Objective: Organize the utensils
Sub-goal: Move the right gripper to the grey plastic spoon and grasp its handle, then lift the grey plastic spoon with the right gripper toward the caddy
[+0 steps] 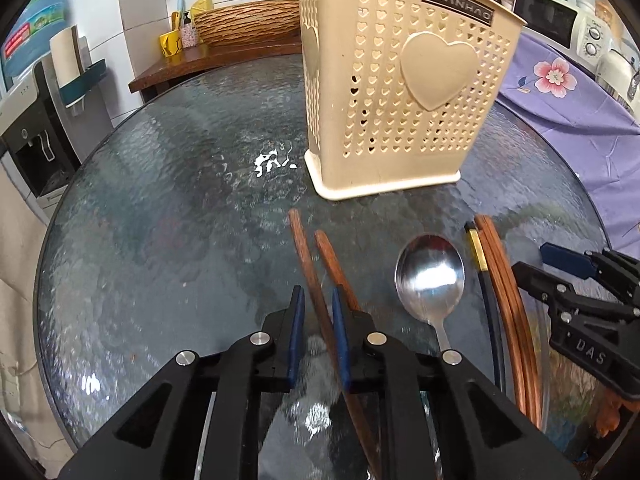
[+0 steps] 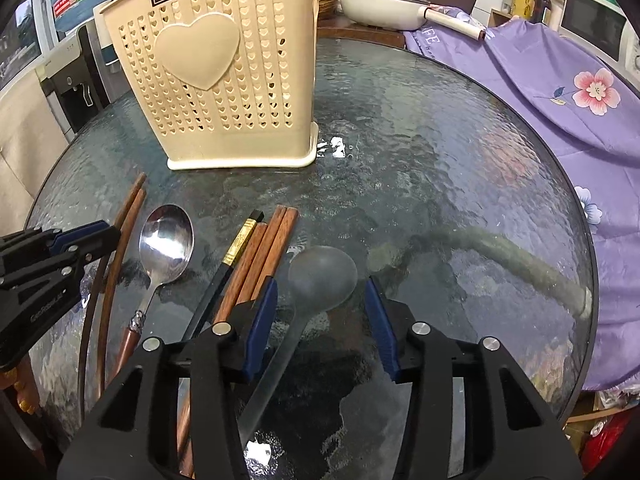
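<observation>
Closing on a pair of brown wooden chopsticks (image 1: 320, 280), the left gripper (image 1: 316, 308) holds them narrowly. Right gripper (image 2: 320, 304) straddles a translucent plastic spoon (image 2: 320, 276), half-wide, not gripping. Next, probably, lifting into the far cream perforated holder (image 1: 400, 80).

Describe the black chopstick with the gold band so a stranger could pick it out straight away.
Start at the cream heart-patterned utensil holder standing on the round glass table. In front of it lies a row of utensils; between the shiny metal spoon and a bundle of brown wooden chopsticks lies the black chopstick. It alone is black, with a gold band near its far end.
</observation>
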